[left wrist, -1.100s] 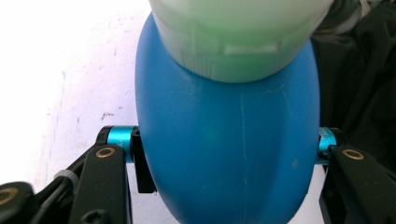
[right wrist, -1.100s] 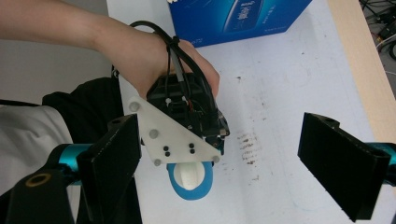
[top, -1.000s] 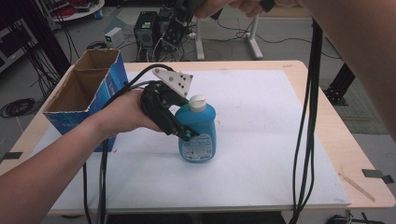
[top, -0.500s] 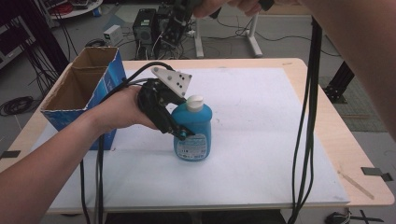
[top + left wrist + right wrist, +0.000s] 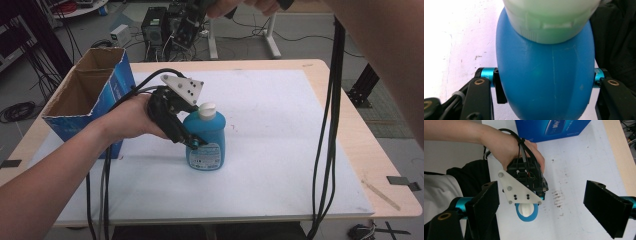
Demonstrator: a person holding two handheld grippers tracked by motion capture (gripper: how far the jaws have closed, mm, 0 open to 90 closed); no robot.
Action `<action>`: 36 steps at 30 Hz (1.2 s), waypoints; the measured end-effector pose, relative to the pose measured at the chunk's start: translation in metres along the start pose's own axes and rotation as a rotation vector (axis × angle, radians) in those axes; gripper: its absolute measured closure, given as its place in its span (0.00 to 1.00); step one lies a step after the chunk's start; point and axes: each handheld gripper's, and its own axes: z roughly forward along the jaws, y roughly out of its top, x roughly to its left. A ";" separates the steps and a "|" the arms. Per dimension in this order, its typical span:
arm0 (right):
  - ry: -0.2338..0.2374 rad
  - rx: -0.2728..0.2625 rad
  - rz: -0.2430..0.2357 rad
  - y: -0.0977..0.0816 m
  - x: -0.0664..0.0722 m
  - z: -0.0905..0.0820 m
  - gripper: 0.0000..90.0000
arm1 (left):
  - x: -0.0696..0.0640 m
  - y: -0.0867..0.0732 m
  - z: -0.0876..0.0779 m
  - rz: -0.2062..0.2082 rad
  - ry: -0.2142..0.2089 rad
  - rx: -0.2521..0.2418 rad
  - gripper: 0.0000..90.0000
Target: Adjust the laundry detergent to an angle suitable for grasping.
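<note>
Bottle (image 5: 206, 141), clamped by left gripper (image 5: 192, 142), stands mid-mat, edges well apart.

High view looks down the table; both tool views share the blue bottle (image 5: 544, 82), one close, one above

The left gripper (image 5: 192, 142) is black, with a pale grey plate (image 5: 183, 89) on top that has 3 corners. The plate has small screws and little dark holes. Black cables (image 5: 100, 200) run out from its back and hang down in a bundle. Each black jaw of the left gripper has a round brass screw and a shiny blue tube beside it. The right gripper (image 5: 544, 205) has 2 flat, wide black jaws, blue tubes and a brass ring. Long black cables (image 5: 330, 125) hang from it. The person's forearms are bare.
</note>
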 end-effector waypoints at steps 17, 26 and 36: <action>0.007 -0.009 -0.005 -0.001 0.002 0.000 0.14 | -0.012 0.001 -0.019 -0.147 0.128 0.029 0.24; 0.012 -0.010 -0.006 -0.001 0.001 0.000 0.14 | -0.029 0.008 -0.060 -0.295 0.315 0.043 0.19; 0.008 0.000 -0.006 -0.001 0.002 0.000 0.14 | 0.003 0.000 -0.099 -0.541 0.564 0.105 0.19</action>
